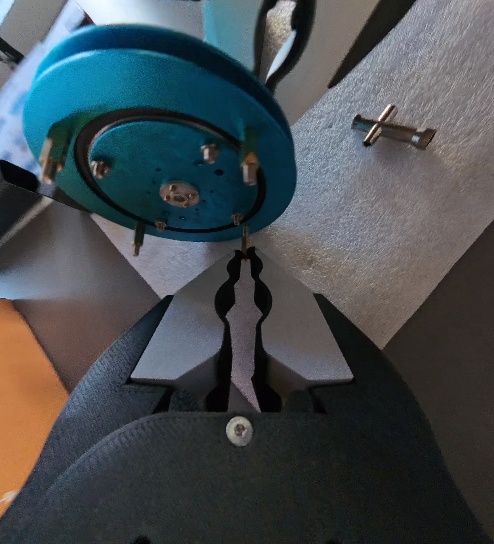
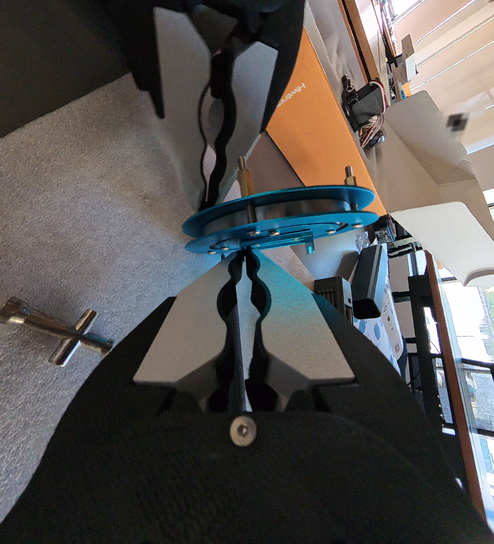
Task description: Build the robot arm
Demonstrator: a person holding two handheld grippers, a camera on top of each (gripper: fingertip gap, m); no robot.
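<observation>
A blue two-plate metal disc assembly (image 1: 157, 147) with brass standoffs is held in the air, tilted. My left gripper (image 1: 245, 253) is shut on one brass standoff (image 1: 245, 241) at the disc's rim. In the right wrist view the disc (image 2: 281, 212) is seen edge-on, with the left gripper (image 2: 210, 200) coming in from above. My right gripper (image 2: 244, 254) is shut on a thin dark tool shaft (image 2: 240, 338). The shaft's tip meets the disc's lower plate near a screw. A metal cross wrench (image 1: 393, 128) lies free on the foam and also shows in the right wrist view (image 2: 54, 335).
A white foam sheet (image 1: 387, 220) covers a dark table beneath the disc. An orange box (image 2: 313, 123) lies beside it and shows in the left wrist view (image 1: 4, 368). White moulded trays (image 2: 431, 153), a black box (image 2: 366, 288) and wired parts (image 2: 363, 106) stand on the right. The metal cross wrench (image 1: 393, 128) sits 10 centimetres or so from the ends of my right fingers. Look for it in the right wrist view (image 2: 60, 325) too.
</observation>
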